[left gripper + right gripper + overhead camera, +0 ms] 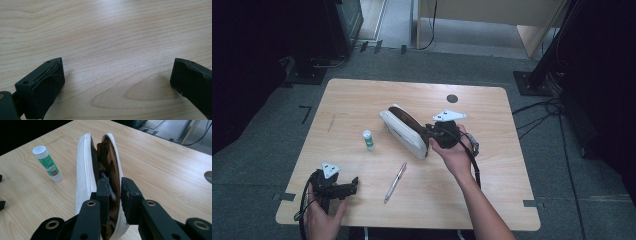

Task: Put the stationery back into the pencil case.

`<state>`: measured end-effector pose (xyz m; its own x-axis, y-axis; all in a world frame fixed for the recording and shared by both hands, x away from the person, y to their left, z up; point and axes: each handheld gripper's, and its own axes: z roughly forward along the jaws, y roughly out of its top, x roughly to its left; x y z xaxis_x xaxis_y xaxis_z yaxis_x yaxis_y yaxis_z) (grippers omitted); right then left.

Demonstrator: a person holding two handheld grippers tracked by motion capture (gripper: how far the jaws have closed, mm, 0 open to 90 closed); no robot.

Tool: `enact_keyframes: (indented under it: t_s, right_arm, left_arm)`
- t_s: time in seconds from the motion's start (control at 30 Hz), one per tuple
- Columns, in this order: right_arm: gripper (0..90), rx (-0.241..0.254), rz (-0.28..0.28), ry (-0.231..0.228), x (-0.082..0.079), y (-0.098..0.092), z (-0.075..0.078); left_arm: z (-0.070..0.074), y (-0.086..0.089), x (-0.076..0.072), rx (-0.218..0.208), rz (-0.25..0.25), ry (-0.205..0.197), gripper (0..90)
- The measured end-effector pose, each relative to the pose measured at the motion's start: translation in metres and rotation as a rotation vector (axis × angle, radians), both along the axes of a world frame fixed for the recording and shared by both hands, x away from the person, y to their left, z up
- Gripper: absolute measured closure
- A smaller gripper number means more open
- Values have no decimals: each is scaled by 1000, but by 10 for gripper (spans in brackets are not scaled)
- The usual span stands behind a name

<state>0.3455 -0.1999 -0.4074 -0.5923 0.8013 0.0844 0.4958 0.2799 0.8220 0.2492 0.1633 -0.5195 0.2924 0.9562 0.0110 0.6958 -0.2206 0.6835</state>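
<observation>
From the high view, a white pencil case (407,131) lay open near the middle of the wooden tabletop (362,95), its dark lining facing up. The right claw (432,137) was at the case's near end, the person's right hand (453,150) wrapped around its body. A green-and-white glue stick (368,140) stood upright just left of the case, and a pen (395,182) lay on the wood nearer the person, apart from both. The left claw (354,184) rested low at the front left corner of the tabletop, held in the left hand (323,212), well apart from the case.

In the left gripper view, the left claw (117,75) stood wide apart over bare wood grain – nothing between its jaws.

In the right gripper view, the right claw (115,192) was nearly together, clamped on one wall of the pencil case (85,170): one jaw sat inside the open mouth against the brown lining, the other outside on the white shell. The case stood on its edge, zip side gaping towards the camera. The glue stick (47,163) stood to its left, close by but not touching.
</observation>
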Motion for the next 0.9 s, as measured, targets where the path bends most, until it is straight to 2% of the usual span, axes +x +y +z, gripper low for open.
enact_keyframes:
  t_s: [0.23, 0.47, 0.6, 0.67, 0.8, 0.9]
  right_arm:
    - [731, 25, 23, -24, -16, 0, 2]
    - [699, 60, 53, -31, -44, 1, 0]
    - [685, 80, 74, -28, -63, 7, -8]
    - [668, 83, 83, -18, -75, 13, -18]
    - [633, 91, 78, -6, -84, 19, -29]
    - [579, 107, 56, 23, -91, 26, -42]
  left_arm:
    - [0, 0, 0, -1, 1, 0, 0]
    - [0, 0, 0, -2, 1, 0, 0]
    - [0, 0, 0, -2, 1, 0, 0]
    - [0, 0, 0, -2, 2, 0, 0]
    - [0, 0, 0, -2, 1, 0, 0]
    - [0, 0, 0, -2, 1, 1, 0]
